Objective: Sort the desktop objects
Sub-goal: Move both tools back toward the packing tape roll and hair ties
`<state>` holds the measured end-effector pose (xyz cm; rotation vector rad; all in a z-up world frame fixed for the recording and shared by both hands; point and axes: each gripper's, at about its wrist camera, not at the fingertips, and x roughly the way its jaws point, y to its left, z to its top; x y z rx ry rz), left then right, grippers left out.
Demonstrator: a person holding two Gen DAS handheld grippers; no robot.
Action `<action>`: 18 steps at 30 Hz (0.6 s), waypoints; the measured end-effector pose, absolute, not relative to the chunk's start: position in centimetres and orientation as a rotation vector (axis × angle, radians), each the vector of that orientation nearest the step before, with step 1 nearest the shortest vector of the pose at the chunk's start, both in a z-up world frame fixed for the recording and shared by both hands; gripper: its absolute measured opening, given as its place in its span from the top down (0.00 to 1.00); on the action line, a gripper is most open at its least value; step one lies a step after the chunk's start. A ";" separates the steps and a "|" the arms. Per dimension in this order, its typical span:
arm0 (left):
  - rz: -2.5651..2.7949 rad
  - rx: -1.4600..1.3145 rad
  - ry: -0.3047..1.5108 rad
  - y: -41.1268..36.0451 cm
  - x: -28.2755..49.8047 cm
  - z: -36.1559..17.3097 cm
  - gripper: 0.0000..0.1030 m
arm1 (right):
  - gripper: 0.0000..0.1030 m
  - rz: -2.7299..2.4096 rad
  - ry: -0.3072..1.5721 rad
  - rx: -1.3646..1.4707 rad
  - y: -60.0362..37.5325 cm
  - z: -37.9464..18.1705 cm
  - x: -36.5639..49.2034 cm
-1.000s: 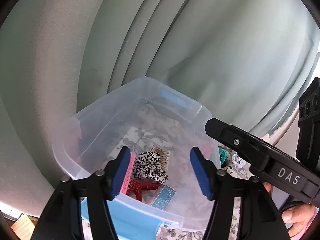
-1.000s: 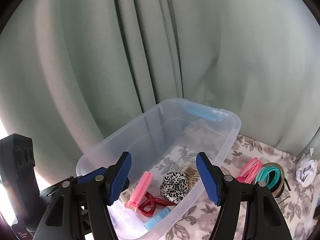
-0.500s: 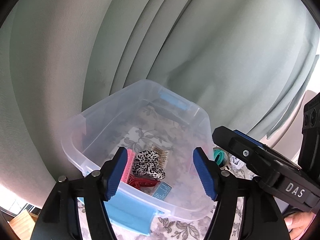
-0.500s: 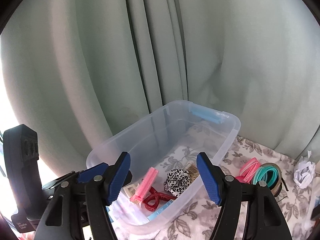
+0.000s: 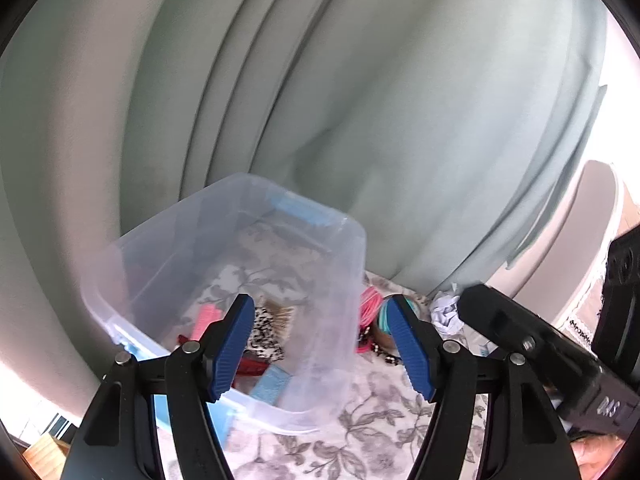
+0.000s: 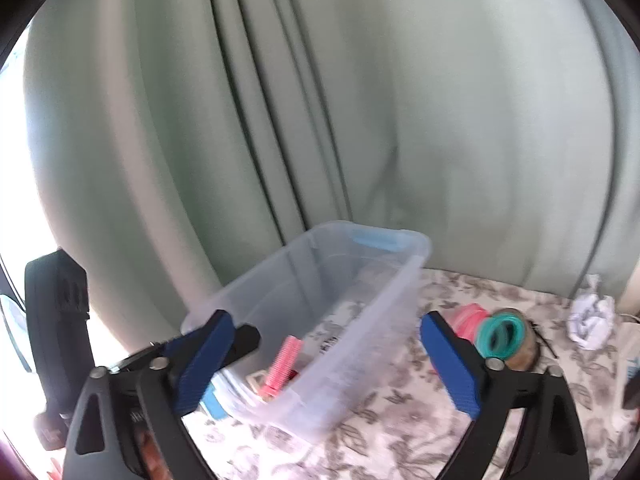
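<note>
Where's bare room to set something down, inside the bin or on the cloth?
Inside the clear bin, the far half toward its blue handle is bare; the near end is crowded with the pink comb and leopard scrunchie. Outside, floral cloth lies bare between bin and tape rolls.

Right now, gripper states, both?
Left gripper: open, holding nothing.
Right gripper: open, holding nothing.

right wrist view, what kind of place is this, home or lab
Most likely a home, a table by a window. A floral tablecloth covers the surface, long pale green curtains hang right behind it, and a clear plastic bin holds hair things such as a pink comb.
</note>
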<state>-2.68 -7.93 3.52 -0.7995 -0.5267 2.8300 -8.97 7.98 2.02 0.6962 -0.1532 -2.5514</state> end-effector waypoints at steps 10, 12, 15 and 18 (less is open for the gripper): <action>2.750 -0.799 -0.367 -1.5 -3.0 3.2 0.32 | 0.02 -2.697 -0.423 0.688 16.6 0.3 -6.5; 2.742 -0.806 -0.322 -0.1 -3.1 3.0 0.32 | 0.02 -2.667 -0.484 0.714 18.1 -0.4 -6.6; 2.743 -0.796 -0.238 1.9 -3.0 2.7 0.32 | 0.02 -2.672 -0.550 0.710 20.2 -1.4 -6.1; 2.719 -0.816 -0.198 3.4 -3.2 2.2 0.32 | 0.00 -2.666 -0.643 0.690 22.2 -2.9 -5.7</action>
